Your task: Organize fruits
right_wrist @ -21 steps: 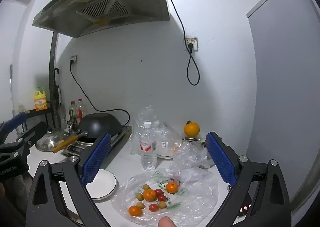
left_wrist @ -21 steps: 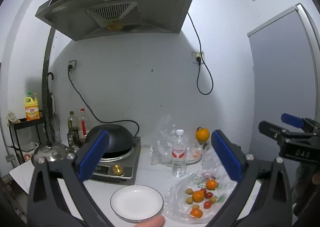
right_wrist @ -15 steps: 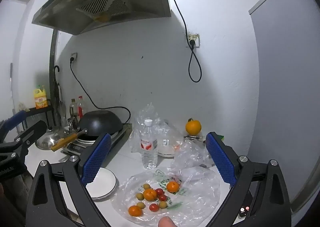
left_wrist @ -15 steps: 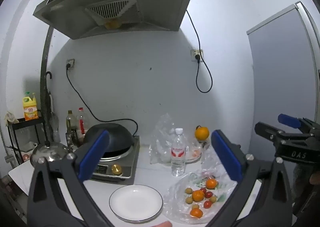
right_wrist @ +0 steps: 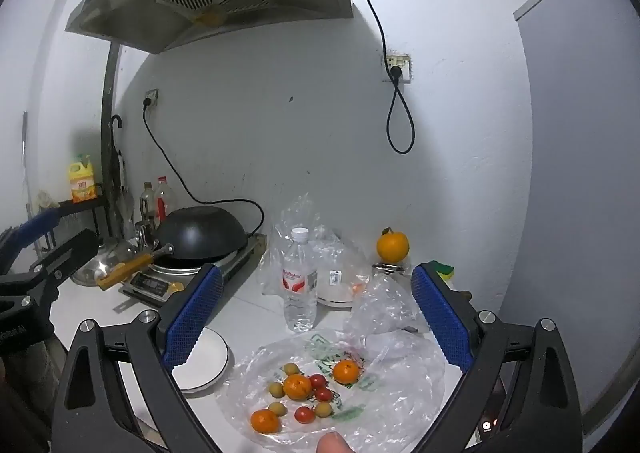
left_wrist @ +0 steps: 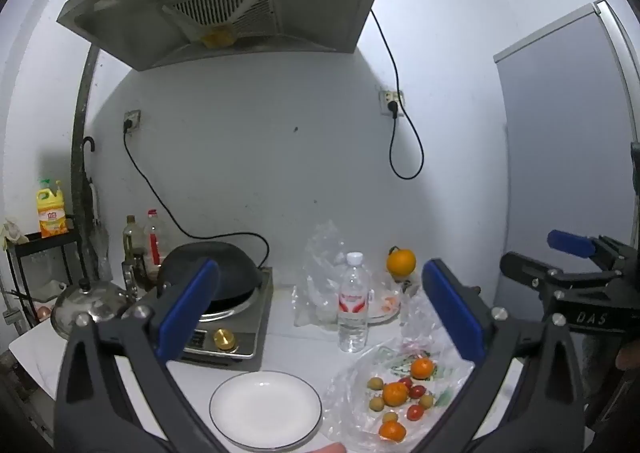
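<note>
- White plate on the counter, nothing on it; just beside the plastic sheet.
- Spread on that sheet: three small oranges, red cherry tomatoes and small yellow-green fruits, loosely clustered.
- Water bottle upright behind the sheet; wok on the cooker.
- Left gripper: jaws wide, holding nothing, fruit low and right between them.
- Right gripper: jaws wide, holding nothing, fruit below, between the fingers.

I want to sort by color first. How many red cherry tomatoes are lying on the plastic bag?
3. In the right wrist view: one beside the middle mandarin, one just below it, one nearest the camera. None seems hidden.
</note>
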Motion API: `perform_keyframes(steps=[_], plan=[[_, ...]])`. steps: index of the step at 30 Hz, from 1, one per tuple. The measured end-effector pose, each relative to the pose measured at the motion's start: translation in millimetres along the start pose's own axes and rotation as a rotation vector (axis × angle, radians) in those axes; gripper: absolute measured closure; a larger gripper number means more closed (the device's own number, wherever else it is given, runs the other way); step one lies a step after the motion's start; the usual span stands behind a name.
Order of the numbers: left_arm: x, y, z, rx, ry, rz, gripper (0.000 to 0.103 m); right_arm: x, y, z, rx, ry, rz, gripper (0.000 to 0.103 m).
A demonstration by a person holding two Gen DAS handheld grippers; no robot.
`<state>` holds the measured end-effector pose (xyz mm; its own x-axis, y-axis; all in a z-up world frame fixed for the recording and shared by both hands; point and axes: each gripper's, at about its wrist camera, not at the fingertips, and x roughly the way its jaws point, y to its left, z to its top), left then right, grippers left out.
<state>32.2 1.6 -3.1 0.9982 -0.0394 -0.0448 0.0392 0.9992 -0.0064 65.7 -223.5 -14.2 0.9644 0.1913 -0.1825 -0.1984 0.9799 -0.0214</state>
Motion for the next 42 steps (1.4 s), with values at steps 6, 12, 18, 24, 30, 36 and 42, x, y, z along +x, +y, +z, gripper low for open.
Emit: perform_keyframes(steps=[6,12,18,24,30,36,42], plan=[[11,0,0,0.002,0.009,0.001,0.0,6,-4,1,0.006,0.001,0.0,0.006],[24,2,-2,-0.004,0.03,0.005,0.0,15,-3,0,-0.006,0.013,0.009,0.006],[34,4,-3,-0.009,0.037,-0.003,0.0,22,-6,1,-0.004,0.021,0.002,0.006],[44,5,-2,-0.005,0.04,-0.003,0.0,28,-6,1,-0.001,0.021,0.004,0.006],[49,3,-3,0.003,0.041,0.003,0.0,35,-10,3,0.003,0.021,0.008,0.006],[51,4,-2,0.001,0.044,0.002,0.0,36,-9,5,0.002,0.023,0.008,0.006],[54,3,-3,0.0,0.047,0.0,0.0,36,-9,6,0.007,0.026,0.009,0.006]])
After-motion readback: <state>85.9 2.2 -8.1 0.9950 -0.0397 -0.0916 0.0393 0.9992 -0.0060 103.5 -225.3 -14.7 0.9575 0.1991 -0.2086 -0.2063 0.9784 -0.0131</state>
